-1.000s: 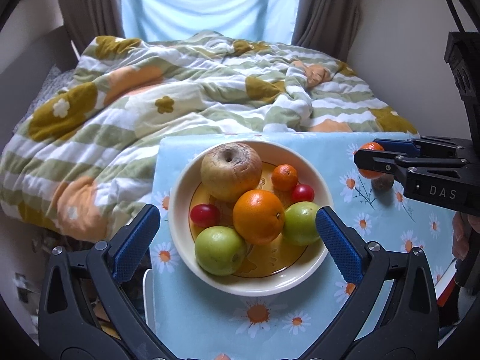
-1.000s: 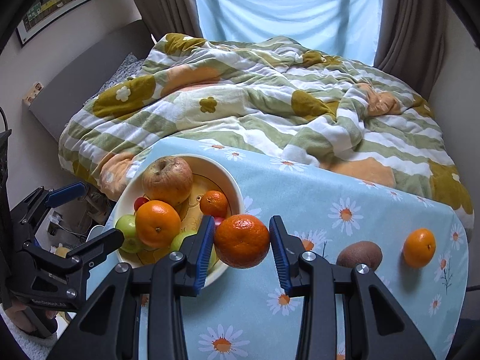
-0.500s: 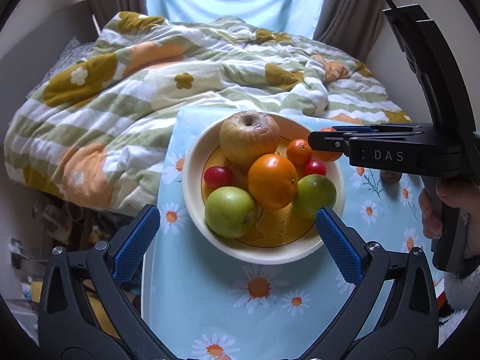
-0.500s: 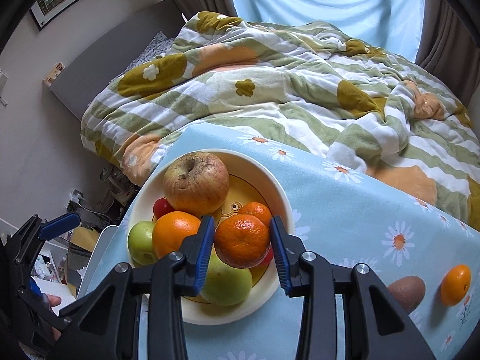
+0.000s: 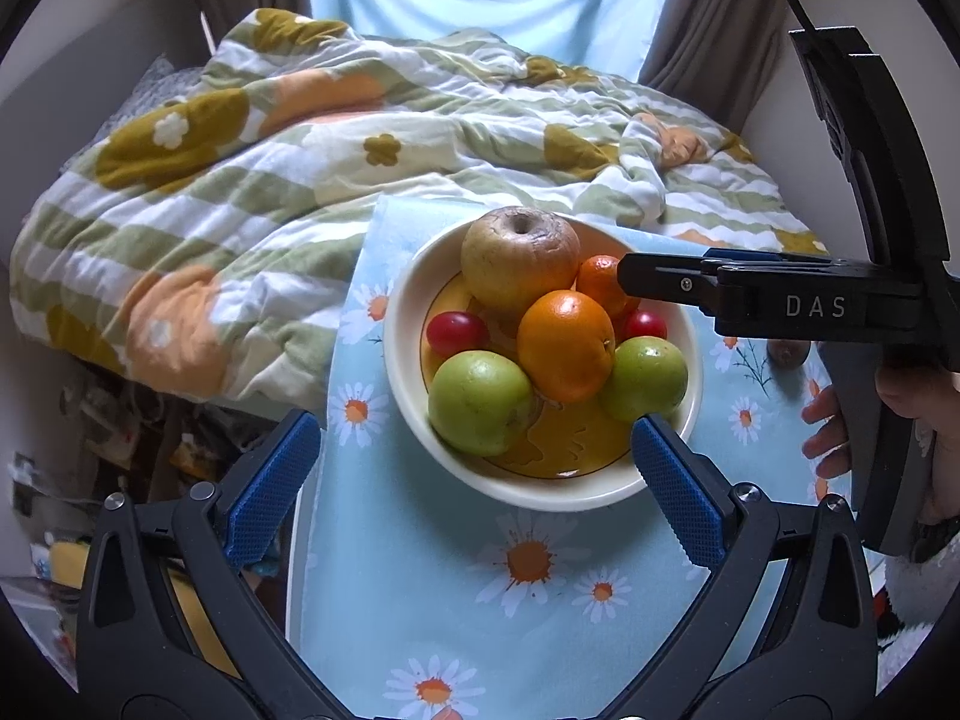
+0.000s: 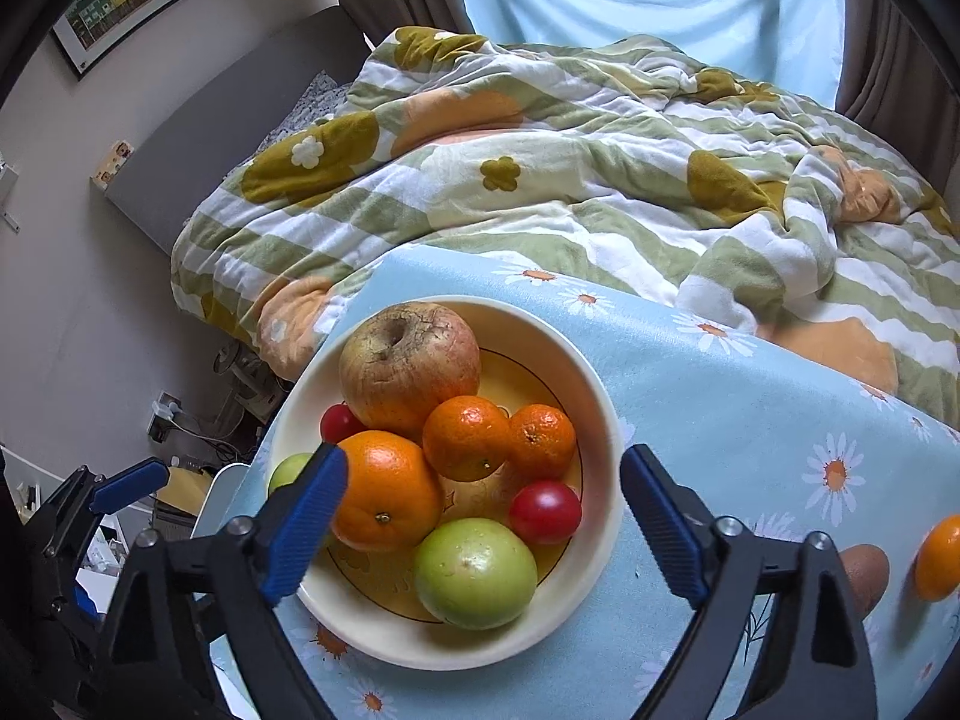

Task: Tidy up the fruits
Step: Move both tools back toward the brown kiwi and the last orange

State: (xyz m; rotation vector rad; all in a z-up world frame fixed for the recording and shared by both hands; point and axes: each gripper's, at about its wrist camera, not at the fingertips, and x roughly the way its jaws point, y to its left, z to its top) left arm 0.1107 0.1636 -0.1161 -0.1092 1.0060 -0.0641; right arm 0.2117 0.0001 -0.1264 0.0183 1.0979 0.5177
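Right wrist: kiwi (image 6: 864, 570) half hidden, orange (image 6: 939, 558) cropped

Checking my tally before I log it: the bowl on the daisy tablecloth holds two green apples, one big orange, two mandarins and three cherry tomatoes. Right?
Not quite: only two cherry tomatoes show in the bowl, not three, as the right wrist view shows. The rest stands: two green apples, one big orange and two mandarins, on the daisy tablecloth.

At frame centre, a bowl (image 5: 408, 396) of fruit sits between the left gripper's (image 5: 474, 480) spread fingers (image 5: 264, 492); the right gripper (image 5: 660, 285) reaches in from the right.
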